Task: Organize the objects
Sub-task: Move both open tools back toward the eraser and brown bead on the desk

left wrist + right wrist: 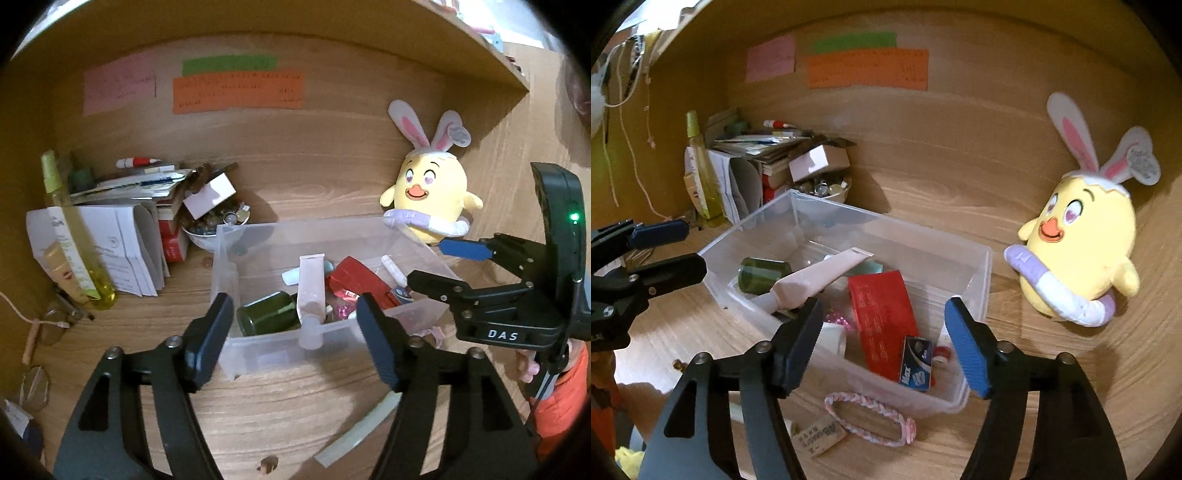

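Left hand-held gripper (295,332): jaws spread wide, holding nothing; poised just short of the near wall of the bin.
Right hand-held gripper (881,341): jaws spread wide, empty; poised over the near corner of the bin. In the left view it shows at right (428,266), also parted.
Clear plastic bin (258,347): on the tabletop (258,413), directly ahead of both grippers.
Bin contents, already gathered: dark green jar (762,275) lying on its side; pale pink tube (816,278) slanting across it; red flat packet (882,314); small blue "Max" box (918,363) at the corner nearest the right gripper; a white roll (833,338) and a small white stick (393,271); pink shiny bits, too small to identify.
Left outside, near right gripper: braided pink loop (871,419) just outside the bin's near wall; cork-like tag (820,437) beside it.
Left outside, near left gripper: pale strip (354,428) below the right finger; spectacles (55,317) far left.
Background clutter, beyond the bin to the left: yellow spray bottle (70,229), stack of papers and booklets (125,243), bowl of small trinkets (216,221).
Plush chick with rabbit ears (1082,236): upright against the back panel, to the right of the bin, apart from it.
Progress, as judged: partway; several small items are binned, loose ones remain on the tabletop.
Likely remaining: the braided loop and tag look like the closest candidates for the right gripper.
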`<state>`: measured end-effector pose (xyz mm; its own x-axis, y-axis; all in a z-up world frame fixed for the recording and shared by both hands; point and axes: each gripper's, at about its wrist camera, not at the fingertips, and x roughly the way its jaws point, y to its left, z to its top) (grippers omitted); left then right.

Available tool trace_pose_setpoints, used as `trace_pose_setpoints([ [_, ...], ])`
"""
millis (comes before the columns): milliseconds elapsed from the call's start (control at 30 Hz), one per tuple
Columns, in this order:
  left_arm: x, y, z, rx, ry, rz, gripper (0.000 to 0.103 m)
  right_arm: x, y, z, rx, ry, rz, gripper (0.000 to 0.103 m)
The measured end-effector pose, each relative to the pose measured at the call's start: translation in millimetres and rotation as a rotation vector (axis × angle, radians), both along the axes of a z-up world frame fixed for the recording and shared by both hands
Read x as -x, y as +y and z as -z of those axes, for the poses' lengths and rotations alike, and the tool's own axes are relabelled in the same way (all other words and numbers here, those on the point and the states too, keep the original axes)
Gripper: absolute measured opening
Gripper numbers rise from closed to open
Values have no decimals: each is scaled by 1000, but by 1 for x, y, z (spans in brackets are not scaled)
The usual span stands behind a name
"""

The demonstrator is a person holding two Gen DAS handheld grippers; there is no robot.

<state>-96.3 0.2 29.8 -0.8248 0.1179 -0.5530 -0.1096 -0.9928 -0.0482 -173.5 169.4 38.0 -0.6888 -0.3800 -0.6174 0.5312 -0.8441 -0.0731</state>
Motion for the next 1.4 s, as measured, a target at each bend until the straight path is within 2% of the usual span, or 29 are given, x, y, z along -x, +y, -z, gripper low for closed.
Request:
trace_pose_setpoints([
  [167,-15,-2,-1,11,7,-2,82,-19,7,-6,14,27,-8,76],
  [267,-23,-5,1,17,4,-9,85,-30,13,-9,19,44,-7,76],
  [500,-37,-20,16,-2,-44,-38,85,-47,26,-5,27,42,7,77],
  [800,-51,-35,45,-12,-128,-65,85,-56,30,24,5,-42,5,77],
  [1100,-63,-41,78,-29,-210,-73,85,-55,20,71,-90,-156,-10,77],
  [1200,-68,-40,83,-33,-221,-63,81,-56,19,74,-103,-169,-22,77],
  [1267,-71,-37,85,-27,-227,-56,72,-57,16,74,-104,-174,-38,77],
  [1400,-76,-32,88,-12,-227,-39,63,-56,8,78,-109,-203,-70,75],
])
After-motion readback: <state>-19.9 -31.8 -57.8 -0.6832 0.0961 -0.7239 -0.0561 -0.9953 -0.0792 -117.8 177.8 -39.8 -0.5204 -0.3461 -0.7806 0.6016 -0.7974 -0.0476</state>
